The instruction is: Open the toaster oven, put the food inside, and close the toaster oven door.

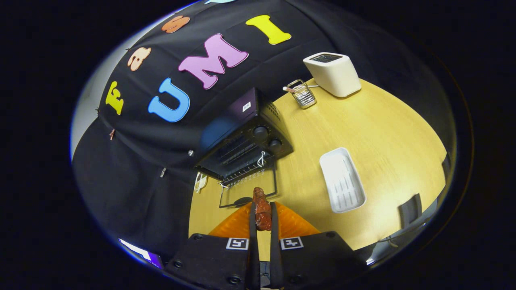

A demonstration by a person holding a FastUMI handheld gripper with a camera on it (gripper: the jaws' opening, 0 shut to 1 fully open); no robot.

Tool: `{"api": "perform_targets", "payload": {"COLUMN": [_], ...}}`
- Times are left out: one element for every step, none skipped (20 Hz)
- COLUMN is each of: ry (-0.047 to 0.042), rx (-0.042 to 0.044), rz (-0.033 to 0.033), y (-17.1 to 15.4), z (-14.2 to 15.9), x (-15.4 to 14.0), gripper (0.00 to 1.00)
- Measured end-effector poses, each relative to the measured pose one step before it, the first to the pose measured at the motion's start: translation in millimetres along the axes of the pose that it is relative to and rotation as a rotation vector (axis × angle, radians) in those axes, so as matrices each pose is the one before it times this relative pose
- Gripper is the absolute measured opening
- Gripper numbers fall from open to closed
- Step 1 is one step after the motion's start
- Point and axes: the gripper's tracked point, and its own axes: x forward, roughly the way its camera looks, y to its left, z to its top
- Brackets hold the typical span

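A black toaster oven stands on the wooden table against the booth wall, its glass door folded down open toward me, with wire racks showing inside. My gripper is shut on a reddish-brown piece of food, which sticks up from between the two fingers. The food hangs just in front of the open door's outer edge, above the table.
A white ridged tray lies on the table to the right of the fingers. Farther back stand a white toaster and a small clear glass holder. A dark object sits near the table's right edge.
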Motion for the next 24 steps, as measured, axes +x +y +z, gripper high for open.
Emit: {"api": "perform_targets", "payload": {"ry": [-0.01069,-0.00733,-0.00386,-0.00833,-0.00353,0.00046,-0.00058,-0.00119,-0.00477,-0.00442,-0.00303,-0.00332,-0.00532,-0.0093,-0.01137,-0.00747,-0.0054,-0.00384,-0.00773,-0.02121,-0.01755,-0.01348,-0.01183,-0.01498], "rx": [0.00745,0.00972,0.01065,0.01076,0.00818,0.00607,0.0006,-0.00251,-0.00628,-0.00706,-0.00505,-0.00585,-0.01142,-0.01348,-0.00909,-0.00018,0.00959,0.01348,0.00876,0.00061,-0.00242,0.00628,0.01205,0.01096], "rz": [0.00418,0.00276,0.00744,0.01761,0.01915,0.014,0.01061,0.00727,0.00785,0.00591,0.00411,0.00136,-0.00543,-0.00688,-0.00068,0.00784,0.00401,0.0003,-0.00629,-0.02255,-0.02372,-0.00811,0.00164,0.00472], "y": [9.66,9.07,9.9,12.66,11.93,10.45,9.27,7.47,6.1,4.98,3.5,1.92,1.45,-0.01,0.92,2.08,1.75,0.18,-1.02,-4.17,-4.6,-0.61,2.59,2.02], "z": [-5.65,-5.57,-7.42,-6.46,-6.46,-6.18,-4.81,-4.63,-3.14,-1.64,-1.54,-1.54,-0.18,1.7,0.72,0.93,0.74,0.6,-0.43,3.26,1.6,1.43,0.63,2.04], "x": [3.21,3.0,4.08,4.85,5.06,6.22,6.39,5.69,5.42,6.89,6.83,7.04,6.8,8.73,7.07,9.75,9.88,10.8,10.01,10.57,9.63,9.94,8.13,9.17], "gripper": [0.14,0.14,0.14,0.14,0.14,0.14,0.14,0.14,0.14,0.14,0.14,0.14,0.14,0.14,0.14,0.14,0.14,0.14,0.14,0.14,0.14,0.14,0.14,0.14]}}
